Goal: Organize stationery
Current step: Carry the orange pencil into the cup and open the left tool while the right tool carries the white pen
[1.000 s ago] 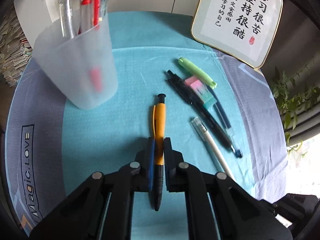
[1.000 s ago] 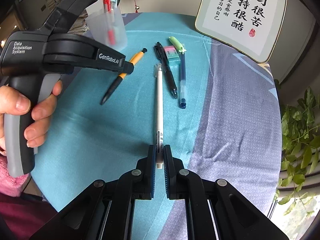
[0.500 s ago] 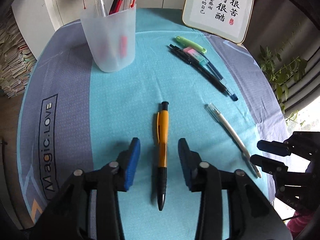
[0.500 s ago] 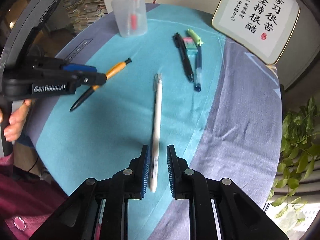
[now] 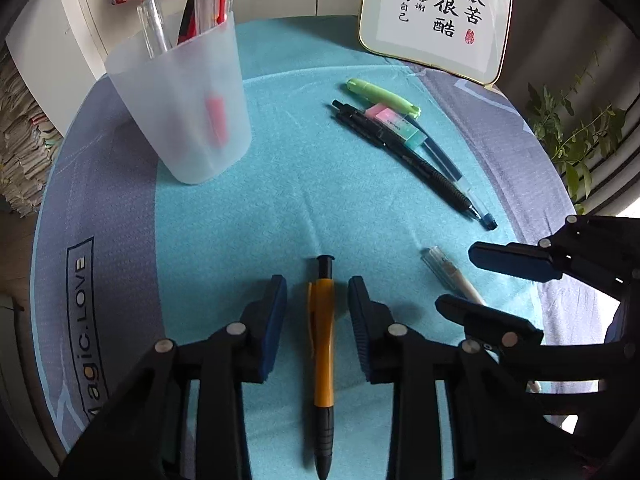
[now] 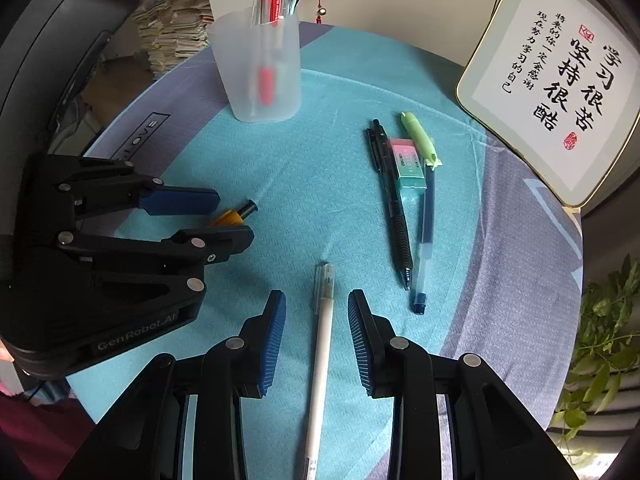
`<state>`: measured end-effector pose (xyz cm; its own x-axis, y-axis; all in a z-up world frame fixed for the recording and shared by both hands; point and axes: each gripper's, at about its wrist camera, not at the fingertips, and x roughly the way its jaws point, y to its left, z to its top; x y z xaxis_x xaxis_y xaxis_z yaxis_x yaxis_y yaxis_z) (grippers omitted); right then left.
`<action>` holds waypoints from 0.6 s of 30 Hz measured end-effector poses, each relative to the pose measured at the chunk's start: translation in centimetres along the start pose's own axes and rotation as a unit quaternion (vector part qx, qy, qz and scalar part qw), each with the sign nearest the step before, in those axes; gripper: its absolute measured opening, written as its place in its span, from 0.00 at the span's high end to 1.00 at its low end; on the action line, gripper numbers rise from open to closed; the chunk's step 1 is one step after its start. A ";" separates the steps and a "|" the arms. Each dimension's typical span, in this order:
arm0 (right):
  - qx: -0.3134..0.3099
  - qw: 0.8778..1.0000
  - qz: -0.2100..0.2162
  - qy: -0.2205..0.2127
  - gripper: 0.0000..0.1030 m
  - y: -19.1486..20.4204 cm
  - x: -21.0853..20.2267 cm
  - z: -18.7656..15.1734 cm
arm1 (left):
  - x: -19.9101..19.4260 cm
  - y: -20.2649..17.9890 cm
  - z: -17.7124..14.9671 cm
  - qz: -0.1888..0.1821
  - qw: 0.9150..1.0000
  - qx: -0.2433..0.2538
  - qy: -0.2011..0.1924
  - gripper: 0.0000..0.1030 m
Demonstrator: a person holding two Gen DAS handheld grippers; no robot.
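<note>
Round table under a teal-and-grey printed cloth [image 6: 248, 152], white framed calligraphy plaque [image 6: 552, 88] propped at the far edge, stacked papers behind. Frosted translucent plastic cup [image 5: 184, 108] stands upright at far left of the cloth, holding red and clear pens. Left gripper [image 5: 317, 312] is spread wide, jaws straddling an orange-and-black click pen [image 5: 322, 344] lying flat on the cloth, neither pad touching it. Right gripper [image 6: 317, 316] is likewise spread wide either side of a slim white capped pen [image 6: 322, 344], no contact visible. Further right, loose: black pen [image 6: 394, 208], blue gel pen [image 6: 426, 236], pink-and-mint eraser [image 6: 406, 168] and light green highlighter [image 6: 422, 140], touching one another in a cluster. Judged risks: the two grippers sit close together, so simultaneous closing or lifting could knock them together; either round pen may roll or pivot if pinched off-centre; a long pen swung toward the cup could tip it, as it looks light.
</note>
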<state>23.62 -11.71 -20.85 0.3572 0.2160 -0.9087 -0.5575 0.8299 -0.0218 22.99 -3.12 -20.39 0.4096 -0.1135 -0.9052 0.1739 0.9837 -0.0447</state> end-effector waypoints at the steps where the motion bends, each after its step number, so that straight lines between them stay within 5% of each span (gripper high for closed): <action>1: 0.005 1.000 0.001 0.009 0.69 -0.1 0.5 0.1 | -0.1 -0.1 0.0 0.006 1.000 0.007 -0.005 0.81; 3: 0.006 1.000 -0.002 0.005 0.76 -0.1 0.8 0.2 | -0.1 -0.2 0.0 0.001 1.000 0.012 -0.005 0.89; 4: 0.009 1.000 -0.002 0.005 0.89 -0.1 0.8 0.4 | -0.1 -0.2 0.0 -0.004 1.000 0.012 -0.005 0.89; 18: 0.038 0.994 0.003 -0.101 0.90 0.5 -8.2 -0.3 | -8.9 1.7 -0.8 -0.034 0.994 -0.008 -0.108 0.89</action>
<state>20.19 -13.24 -13.58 0.5009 0.3141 -0.8065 -0.5047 0.8630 0.0225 18.96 -0.31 -12.78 0.5799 -0.2051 -0.7885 0.1945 0.9747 -0.1105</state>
